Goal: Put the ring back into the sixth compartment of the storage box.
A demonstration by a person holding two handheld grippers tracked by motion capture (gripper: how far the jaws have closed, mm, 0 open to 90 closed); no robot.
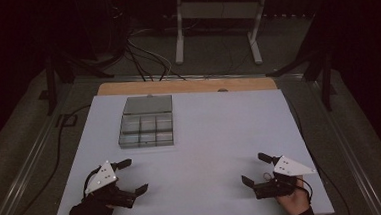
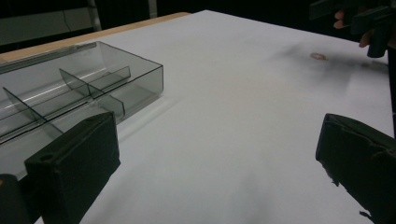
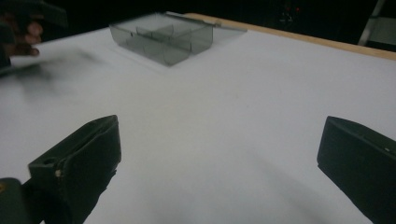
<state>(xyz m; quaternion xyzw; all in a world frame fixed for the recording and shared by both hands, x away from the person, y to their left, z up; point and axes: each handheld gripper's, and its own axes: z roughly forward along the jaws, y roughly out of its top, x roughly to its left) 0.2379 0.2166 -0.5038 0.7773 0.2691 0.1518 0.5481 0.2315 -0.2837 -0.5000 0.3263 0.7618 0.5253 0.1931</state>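
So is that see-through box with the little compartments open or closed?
Open. The clear box has its lid folded back flat on the table behind it, and the divided compartments, seemingly empty, lie uncovered.

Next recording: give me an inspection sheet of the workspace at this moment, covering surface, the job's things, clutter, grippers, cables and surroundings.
Surface: white table top, with a wooden strip along its far edge.
Job's things: clear divided box at far left, lid open behind it; compartments look empty.
Clutter: a small ring-shaped thing on the table near the right gripper; too small to tell what.
Grippers: left gripper and right gripper at the near edge, fingers wide apart, holding nothing.
Cables: several run over the floor beyond the table; one along the left side.
Surroundings: dark room; a white frame stand behind the table.
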